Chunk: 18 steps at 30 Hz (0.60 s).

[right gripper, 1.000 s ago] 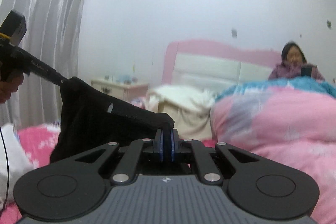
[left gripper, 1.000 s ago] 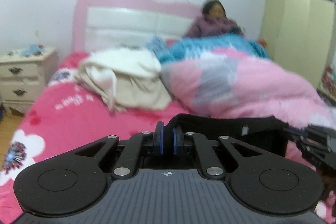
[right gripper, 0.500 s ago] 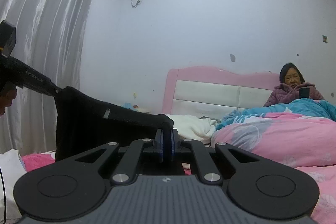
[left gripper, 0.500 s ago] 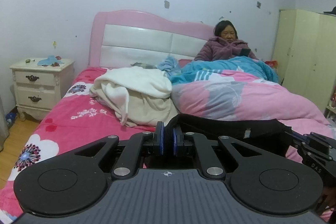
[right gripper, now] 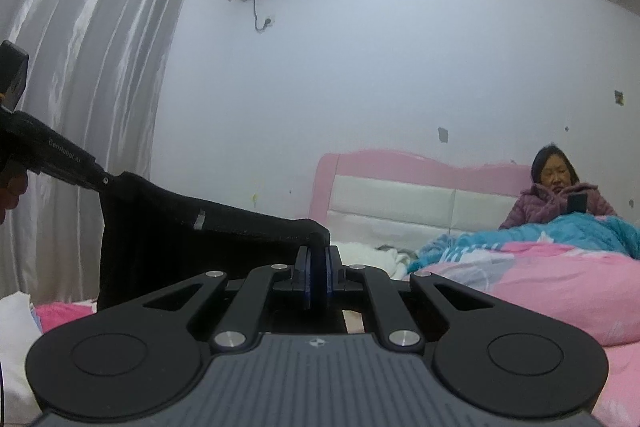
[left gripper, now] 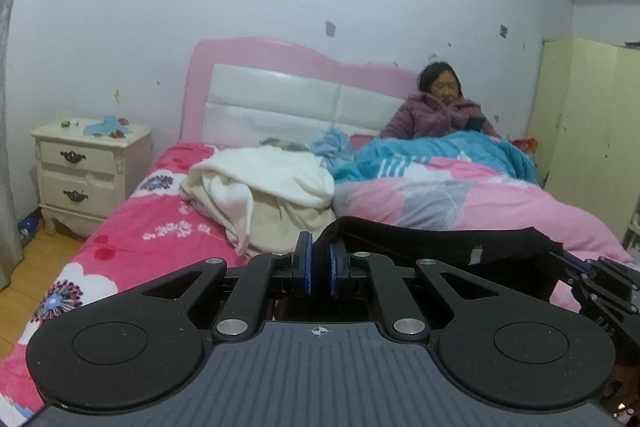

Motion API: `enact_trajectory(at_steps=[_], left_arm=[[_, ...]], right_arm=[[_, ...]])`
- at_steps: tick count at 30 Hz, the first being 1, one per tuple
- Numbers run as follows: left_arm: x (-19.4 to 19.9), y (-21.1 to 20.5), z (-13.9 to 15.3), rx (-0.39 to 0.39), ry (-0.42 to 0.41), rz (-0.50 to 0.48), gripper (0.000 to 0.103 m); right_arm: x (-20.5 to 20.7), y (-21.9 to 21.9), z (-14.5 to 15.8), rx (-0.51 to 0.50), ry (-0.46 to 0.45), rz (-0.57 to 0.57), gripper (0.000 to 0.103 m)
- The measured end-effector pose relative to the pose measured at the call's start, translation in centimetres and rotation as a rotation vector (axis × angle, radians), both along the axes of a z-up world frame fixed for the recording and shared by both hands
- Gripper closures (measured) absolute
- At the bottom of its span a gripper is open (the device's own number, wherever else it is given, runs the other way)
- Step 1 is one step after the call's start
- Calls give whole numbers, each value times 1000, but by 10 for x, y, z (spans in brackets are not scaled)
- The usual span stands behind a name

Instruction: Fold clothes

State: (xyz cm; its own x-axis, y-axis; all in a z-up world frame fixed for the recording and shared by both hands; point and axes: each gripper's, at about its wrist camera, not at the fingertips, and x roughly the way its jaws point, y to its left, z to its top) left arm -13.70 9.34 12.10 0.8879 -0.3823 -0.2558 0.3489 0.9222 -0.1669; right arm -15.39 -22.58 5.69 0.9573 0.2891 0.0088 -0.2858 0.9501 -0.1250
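The left gripper (left gripper: 318, 269) has its blue pads pinched on one corner of a black garment (left gripper: 432, 239), soft matte cloth with a small pale tag. The right gripper (right gripper: 317, 273) is clamped tight on the other corner, so the cloth's top edge spans between them in the air above the bed (left gripper: 132, 227). Its pink floral sheet carries a rumpled cream blanket (left gripper: 264, 187) and a puffy pink-and-blue quilt (left gripper: 460, 195).
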Motion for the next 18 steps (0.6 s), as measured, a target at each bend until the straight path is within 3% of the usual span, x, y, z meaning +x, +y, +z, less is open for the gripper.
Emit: enact_trajectory(at_steps=[18], left_arm=[[-38,5,79,-57,-197,33,97]], right_arm=[[-30,4,81,71,-217,-2,96]])
